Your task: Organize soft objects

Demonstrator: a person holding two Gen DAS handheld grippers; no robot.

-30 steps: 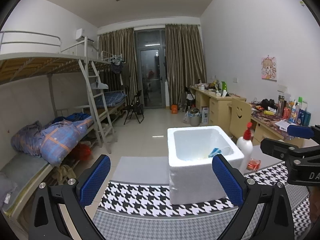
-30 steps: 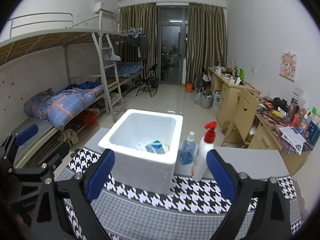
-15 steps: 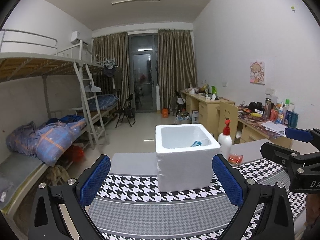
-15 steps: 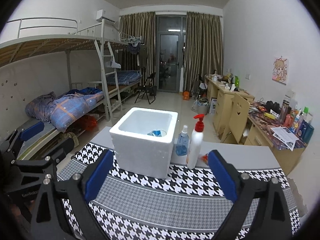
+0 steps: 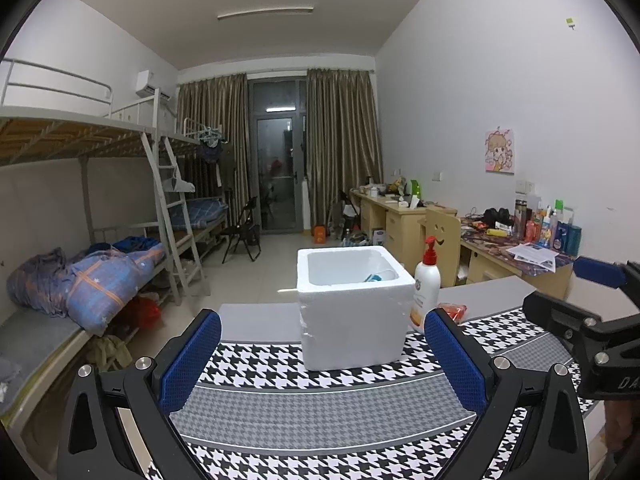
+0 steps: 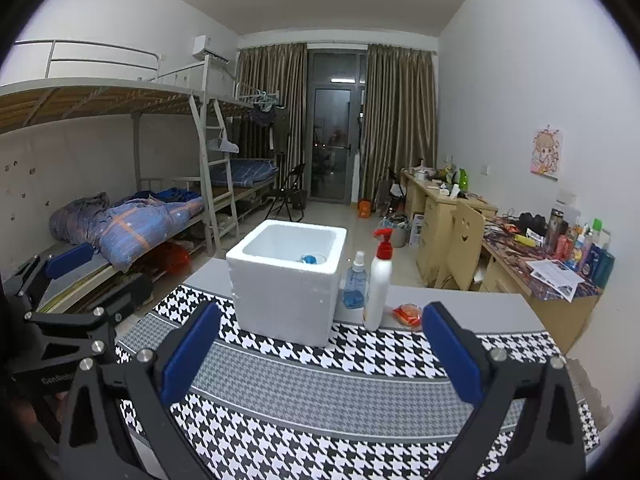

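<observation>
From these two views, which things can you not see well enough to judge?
- Contents of the foam box: both views, near wall hides all but a blue bit.
- Small spray bottle: left view, hidden behind the pump bottle.
- Red packet: both views, too small to identify; partly behind a pad in the left view.

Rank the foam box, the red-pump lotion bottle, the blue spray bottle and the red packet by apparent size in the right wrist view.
1. White foam box, clearly largest.
2. Lotion bottle.
3. Blue spray bottle, shorter than the lotion bottle and standing slightly farther back, so its true size is less sure.
4. Red packet, lying flat, looks smallest.
</observation>
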